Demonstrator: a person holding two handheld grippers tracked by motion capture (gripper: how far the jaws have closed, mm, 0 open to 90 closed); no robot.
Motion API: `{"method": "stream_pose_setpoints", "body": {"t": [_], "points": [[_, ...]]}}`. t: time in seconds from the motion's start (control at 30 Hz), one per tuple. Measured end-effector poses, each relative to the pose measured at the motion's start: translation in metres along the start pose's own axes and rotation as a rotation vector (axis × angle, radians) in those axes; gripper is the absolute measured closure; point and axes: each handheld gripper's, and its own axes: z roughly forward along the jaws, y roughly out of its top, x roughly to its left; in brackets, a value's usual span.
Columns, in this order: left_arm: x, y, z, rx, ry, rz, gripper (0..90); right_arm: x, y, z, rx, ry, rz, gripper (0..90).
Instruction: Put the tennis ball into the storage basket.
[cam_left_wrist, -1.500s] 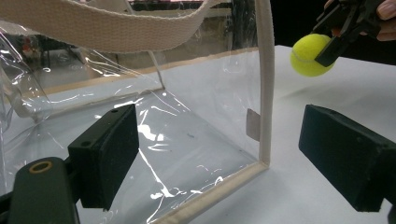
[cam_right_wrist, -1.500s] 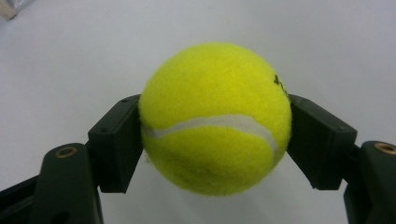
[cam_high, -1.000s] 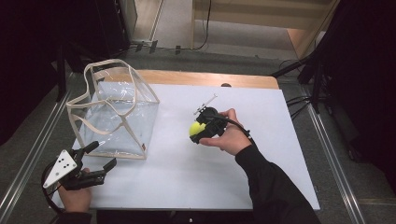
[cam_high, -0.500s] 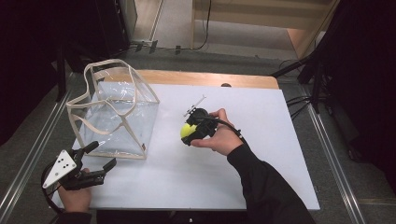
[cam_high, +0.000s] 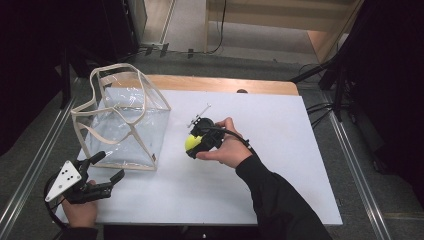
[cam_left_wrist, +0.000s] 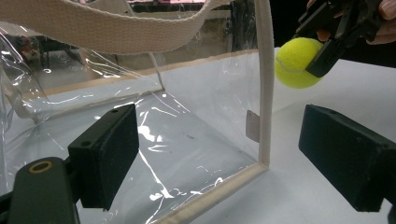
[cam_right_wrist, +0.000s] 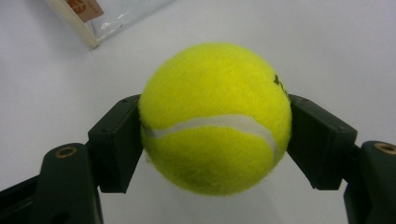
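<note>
A yellow tennis ball (cam_high: 191, 143) (cam_right_wrist: 215, 116) is clamped between the pads of my right gripper (cam_high: 196, 142), held above the white table (cam_high: 280, 150) just right of a clear plastic bag (cam_high: 122, 125) with beige webbing trim and handles. The same ball (cam_left_wrist: 296, 63) hangs at the upper right of the left gripper view, beyond the bag's corner seam (cam_left_wrist: 264, 93). My left gripper (cam_high: 107, 167) rests at the table's front left corner with its jaws wide apart, pointing at the bag's near lower edge, nothing between its pads (cam_left_wrist: 109, 154).
The bag stands upright with its mouth open at the back left of the table. A wooden strip (cam_high: 225, 85) runs along the far edge. Metal rails (cam_high: 352, 160) flank both sides of the table. Bare white surface spreads to the right and front.
My right gripper has carried the ball leftward across the table, closer to the bag. The left gripper has stayed where it was.
</note>
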Motion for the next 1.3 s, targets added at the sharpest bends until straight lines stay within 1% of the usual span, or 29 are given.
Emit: {"method": "stream_pose_setpoints", "body": {"t": [0.03,0.43,0.63,0.73,0.77,0.83,1.1,1.3], "points": [[0.0,0.0,0.0,-0.002,-0.001,-0.001,12.8,0.0,0.001,0.0,-0.005,0.002,-0.011,23.9],[0.0,0.0,0.0,-0.003,0.002,-0.002,12.8,0.009,0.009,0.003,-0.003,0.012,-0.021,23.9],[0.001,0.0,0.0,-0.006,0.001,-0.002,12.8,0.015,0.016,0.005,-0.002,0.025,-0.033,23.9],[0.001,0.0,-0.001,-0.007,0.001,-0.003,12.9,0.017,0.018,0.006,0.004,0.021,-0.041,23.9],[0.001,0.0,0.0,-0.01,0.0,-0.004,12.8,0.019,0.022,0.006,-0.001,0.034,-0.044,23.9],[0.001,0.0,-0.001,-0.009,0.001,-0.005,12.8,0.021,0.025,0.006,0.002,0.043,-0.046,23.9],[0.001,0.0,0.0,-0.013,0.0,-0.006,12.8,0.03,0.034,0.006,-0.004,0.057,-0.069,23.9],[0.001,0.0,0.0,-0.012,0.0,-0.005,12.8,0.033,0.041,0.006,-0.012,0.064,-0.081,24.0]]}}
